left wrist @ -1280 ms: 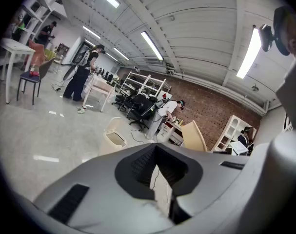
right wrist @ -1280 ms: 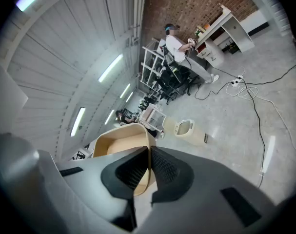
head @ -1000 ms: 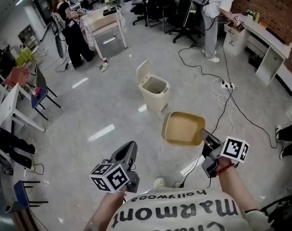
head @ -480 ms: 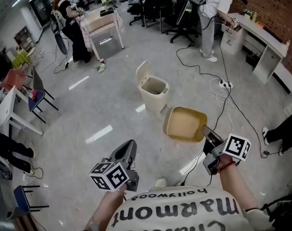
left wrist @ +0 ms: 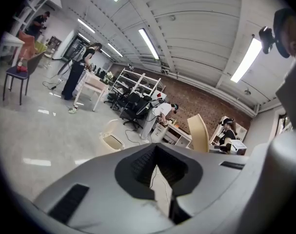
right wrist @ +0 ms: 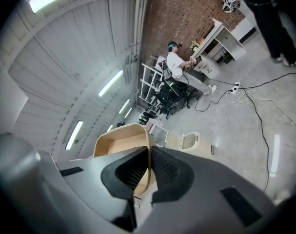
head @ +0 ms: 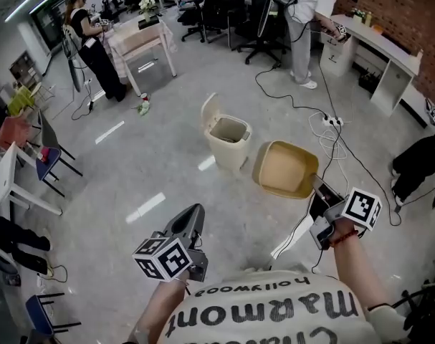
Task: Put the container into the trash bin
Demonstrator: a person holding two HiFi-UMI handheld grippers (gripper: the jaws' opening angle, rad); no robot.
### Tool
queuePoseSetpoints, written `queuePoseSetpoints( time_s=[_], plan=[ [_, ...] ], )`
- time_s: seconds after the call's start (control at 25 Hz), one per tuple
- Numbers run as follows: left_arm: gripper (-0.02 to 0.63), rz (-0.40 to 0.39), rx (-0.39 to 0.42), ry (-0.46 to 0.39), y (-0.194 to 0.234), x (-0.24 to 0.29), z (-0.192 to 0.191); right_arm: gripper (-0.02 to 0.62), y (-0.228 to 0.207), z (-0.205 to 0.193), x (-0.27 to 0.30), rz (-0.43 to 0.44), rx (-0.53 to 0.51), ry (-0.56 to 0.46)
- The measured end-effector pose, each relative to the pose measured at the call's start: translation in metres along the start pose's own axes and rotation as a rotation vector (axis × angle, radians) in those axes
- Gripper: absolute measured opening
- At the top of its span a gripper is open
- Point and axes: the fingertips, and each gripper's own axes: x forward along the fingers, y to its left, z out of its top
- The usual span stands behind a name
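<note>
The cream trash bin stands on the grey floor with its lid tipped open. To its right a tan, shallow container hangs in the air, and my right gripper is shut on its near rim. In the right gripper view the rim sits pinched between the jaws of the right gripper, with the container tilted and the bin beyond it. My left gripper is held low at the left, shut on nothing. The left gripper view shows the bin and the container edge-on.
Cables and a power strip trail over the floor right of the bin. A person stands at a white counter at the back right, another by a table at the back left. Office chairs stand behind. Dark-clad legs show at the right edge.
The right gripper has carried the container forward and to the right, so it now hangs level with the bin's right side. The left gripper has hardly moved.
</note>
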Motion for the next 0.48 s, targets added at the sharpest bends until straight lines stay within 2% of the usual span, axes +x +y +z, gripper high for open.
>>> queuePoseSetpoints(
  time_s=[0.48],
  plan=[
    [-0.002,0.021,-0.051,0.056,0.026,0.013,-0.014,0.021,-0.001,-0.016,0.019,-0.053,-0.013,0.061]
  ],
)
